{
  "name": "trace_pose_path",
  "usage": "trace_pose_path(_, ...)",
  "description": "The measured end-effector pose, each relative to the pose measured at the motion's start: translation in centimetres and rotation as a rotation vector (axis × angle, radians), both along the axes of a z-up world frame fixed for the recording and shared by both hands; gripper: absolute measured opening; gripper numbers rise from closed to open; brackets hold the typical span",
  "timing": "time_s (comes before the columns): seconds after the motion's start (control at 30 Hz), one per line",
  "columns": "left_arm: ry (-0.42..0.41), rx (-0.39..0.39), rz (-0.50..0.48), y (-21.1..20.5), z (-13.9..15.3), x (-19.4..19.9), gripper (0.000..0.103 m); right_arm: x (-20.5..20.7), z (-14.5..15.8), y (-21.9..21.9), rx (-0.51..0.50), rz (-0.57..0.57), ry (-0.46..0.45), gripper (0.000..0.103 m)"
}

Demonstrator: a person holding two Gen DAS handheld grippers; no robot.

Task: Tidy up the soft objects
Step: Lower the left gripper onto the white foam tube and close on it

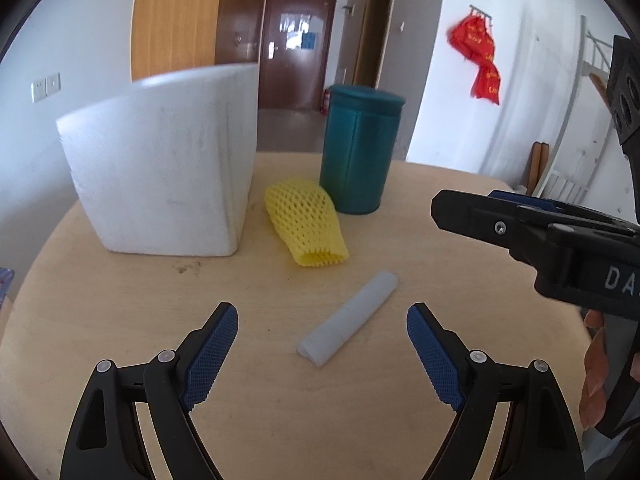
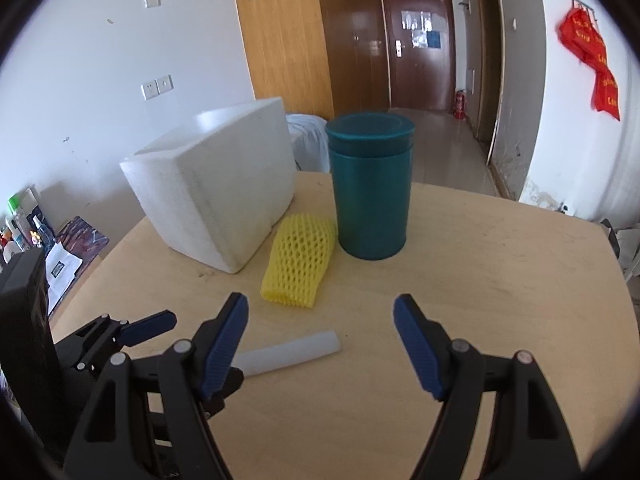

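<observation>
In the left wrist view the white foam tube (image 1: 349,318) lay on the bench (image 1: 120,300) at lower centre, probably nearest the left tongs (image 1: 322,354), slanting toward upper right; both tongs released, empty.

On a round wooden table (image 1: 120,320), the teal lidded canister (image 1: 358,148) stands upright at the far side. A yellow foam net sleeve (image 1: 306,222) lies just beside its base, toward the white foam box (image 1: 160,168) farther left. Nearer than the canister, a white foam tube (image 1: 348,318) lies diagonally, between the spread, empty blue pads of the left gripper (image 1: 322,354). The right gripper (image 1: 520,232) reaches in right of the canister.
</observation>
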State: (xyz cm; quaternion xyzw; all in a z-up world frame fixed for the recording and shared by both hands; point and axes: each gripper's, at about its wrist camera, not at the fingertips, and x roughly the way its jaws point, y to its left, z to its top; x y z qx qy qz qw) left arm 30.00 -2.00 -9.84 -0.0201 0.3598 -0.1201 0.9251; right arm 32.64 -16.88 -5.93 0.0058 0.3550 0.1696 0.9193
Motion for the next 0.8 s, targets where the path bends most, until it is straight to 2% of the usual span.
trace_pose_path(0.23, 0.093, 0.030, 0.029, -0.3, -1.7, 3.3, 0.087, 2.7, -1.1, -0.3, -0.017, 0.008, 0.053, 0.079)
trace_pose_path(0.57, 0.162, 0.027, -0.042, -1.2, -2.9, 4.7, 0.087, 5.5, -2.0, 0.4, -0.042, 0.052, 0.107, 0.079)
trace_pose_path(0.67, 0.175, 0.037, -0.054, -1.5, -3.2, 4.6, 0.083, 6.3, -3.1, 0.8, -0.053, 0.061, 0.130, 0.079)
trace_pose_path(0.73, 0.186, 0.037, -0.056, -1.6, -3.5, 4.8, 0.073, 6.8, -3.8, 1.1, -0.061, 0.065, 0.146, 0.074)
trace_pose_path(0.8, 0.200, 0.043, -0.055, -1.6, -3.8, 5.0, 0.070, 7.1, -4.3, 1.2, -0.052, 0.071, 0.165, 0.073)
